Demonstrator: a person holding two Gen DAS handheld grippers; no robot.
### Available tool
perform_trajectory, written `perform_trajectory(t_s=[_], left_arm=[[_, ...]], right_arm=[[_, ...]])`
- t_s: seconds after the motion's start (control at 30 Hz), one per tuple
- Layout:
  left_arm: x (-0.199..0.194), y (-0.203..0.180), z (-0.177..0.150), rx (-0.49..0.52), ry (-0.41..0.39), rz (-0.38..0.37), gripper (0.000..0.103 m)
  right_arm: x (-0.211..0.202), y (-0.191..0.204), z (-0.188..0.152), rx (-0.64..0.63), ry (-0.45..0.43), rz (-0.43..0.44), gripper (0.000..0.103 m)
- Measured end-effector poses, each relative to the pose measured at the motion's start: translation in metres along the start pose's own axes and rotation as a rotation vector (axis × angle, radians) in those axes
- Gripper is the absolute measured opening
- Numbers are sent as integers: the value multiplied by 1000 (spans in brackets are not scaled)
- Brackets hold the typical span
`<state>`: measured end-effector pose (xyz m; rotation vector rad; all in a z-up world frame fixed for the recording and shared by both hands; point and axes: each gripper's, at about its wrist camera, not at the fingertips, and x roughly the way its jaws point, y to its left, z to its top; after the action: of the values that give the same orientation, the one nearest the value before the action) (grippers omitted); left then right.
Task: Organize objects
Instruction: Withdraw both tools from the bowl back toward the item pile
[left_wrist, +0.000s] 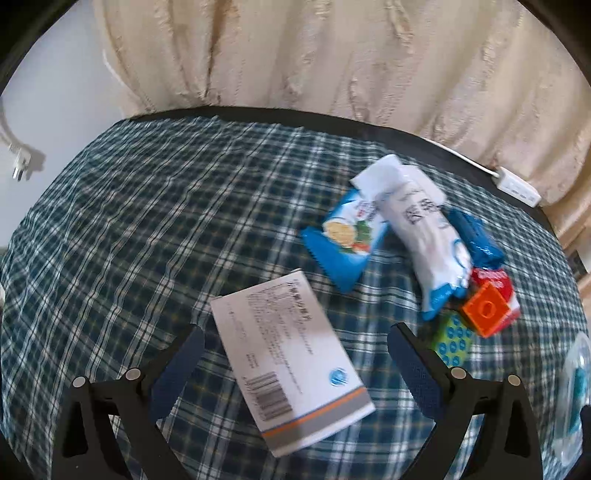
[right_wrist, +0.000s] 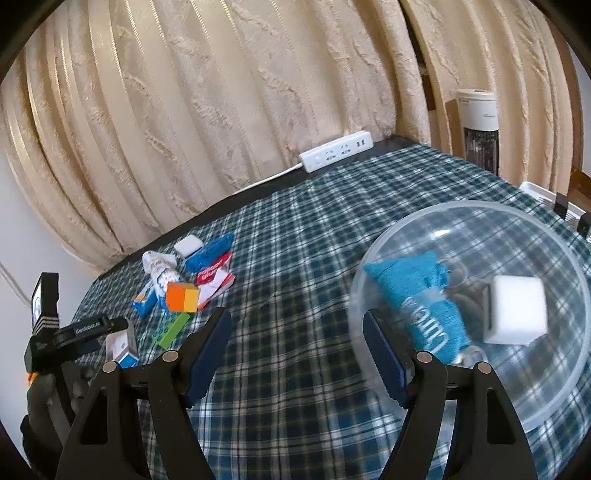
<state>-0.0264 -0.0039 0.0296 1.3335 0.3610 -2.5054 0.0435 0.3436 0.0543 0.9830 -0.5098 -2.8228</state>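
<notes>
My left gripper (left_wrist: 295, 343) is open, its fingers on either side of a white medicine box (left_wrist: 291, 365) lying on the plaid cloth. Beyond it lie a blue snack packet (left_wrist: 345, 240), a white pouch (left_wrist: 424, 229), a blue pack (left_wrist: 476, 236), an orange cube (left_wrist: 485, 308) and a green dotted block (left_wrist: 452, 339). My right gripper (right_wrist: 297, 328) is open and empty above the cloth, left of a clear plastic bowl (right_wrist: 373, 273). The bowl holds a teal packet (right_wrist: 424, 306) and a white cube (right_wrist: 515, 314).
The pile also shows in the right wrist view, with the orange cube (right_wrist: 182, 297) in front. A white power strip (right_wrist: 336, 150) lies at the table's far edge by the beige curtain (right_wrist: 221, 110). A white tray (right_wrist: 546, 195) sits at the far right.
</notes>
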Motion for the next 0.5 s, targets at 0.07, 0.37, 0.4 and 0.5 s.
perform_trajectory(t_s=[0.07,0.37,0.4,0.5], left_arm=[[4,3,0,-15,9,7,101],[16,9,-1,-45,36,20,101],[17,9,-1,-46,39,19,101],[20,8,-1,-44,49,20,101]], right_arm=[[3,4,-2,-8,11,8,75],[17,17,-10,-39,53,34,75],[19,18,-11,-41,58,36,75],[22,21,-12,-48,69,40,75]])
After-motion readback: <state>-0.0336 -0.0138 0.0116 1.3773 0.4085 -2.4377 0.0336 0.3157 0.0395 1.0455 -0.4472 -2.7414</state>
